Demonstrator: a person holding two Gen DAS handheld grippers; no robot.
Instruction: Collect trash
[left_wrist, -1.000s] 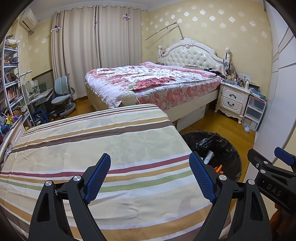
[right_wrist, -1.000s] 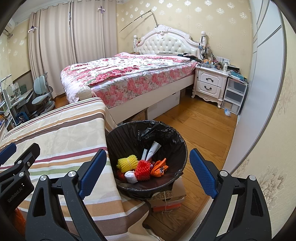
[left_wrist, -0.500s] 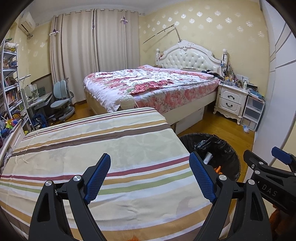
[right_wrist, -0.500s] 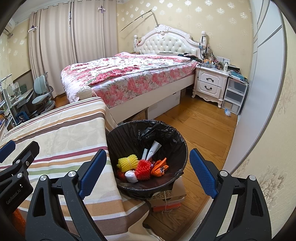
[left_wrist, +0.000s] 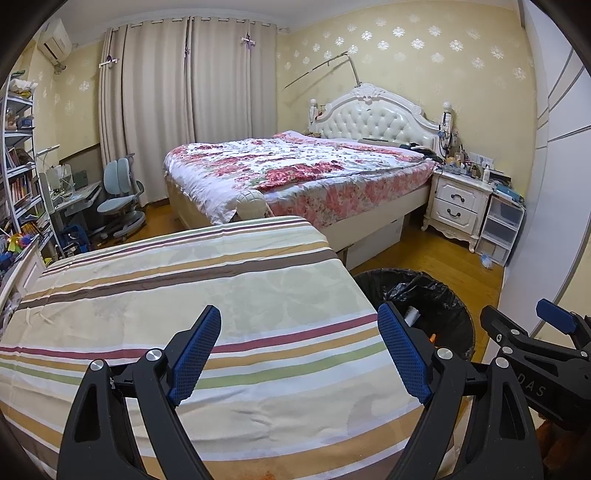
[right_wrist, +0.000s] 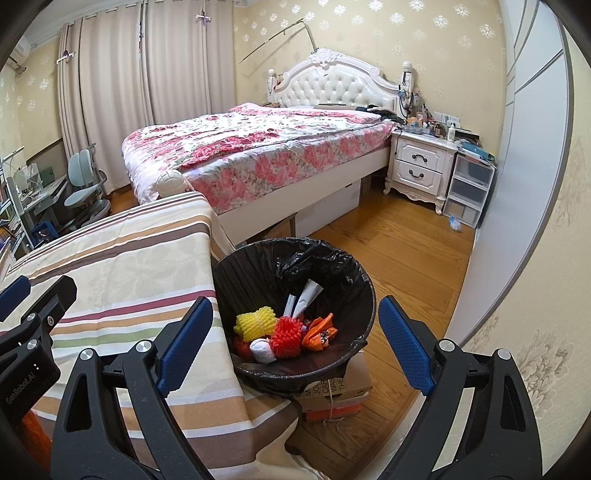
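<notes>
Trash bin (right_wrist: 295, 325), black-lined, sits on the floor just ahead of the right gripper (right_wrist: 291, 343), framed between its two blue pads and a bit below them. Inside, heaped at the near side: yellow foam net (right_wrist: 255, 321), red spiky ball (right_wrist: 290, 332), orange wrapper (right_wrist: 319, 330), white wad (right_wrist: 263, 350), white paper pieces (right_wrist: 304, 297) standing up behind them. Bin rests on a cardboard box (right_wrist: 334, 391) on the wood floor (right_wrist: 399, 251).

Right gripper released, jaws wide, nothing between the pads. Left gripper (left_wrist: 299, 354) also released, jaws wide and empty, hovering over the striped cloth (left_wrist: 184, 295); cloth surface ahead of it is bare. From the left gripper the bin (left_wrist: 436, 295) is off to its right, just past the cloth's edge, partly hidden behind the right-hand pad. Right gripper's black frame (left_wrist: 535, 350) shows further right of that.

In the right wrist view the left gripper's frame (right_wrist: 26, 332) sits at the left edge over the same cloth (right_wrist: 129, 266).

Beyond both grippers: floral bed (right_wrist: 258, 147) with white headboard, white nightstand (right_wrist: 421, 162) to the right, plastic drawers (right_wrist: 469, 188) next to it, curtains (left_wrist: 177, 110) and a desk chair (left_wrist: 118, 199) far left.
</notes>
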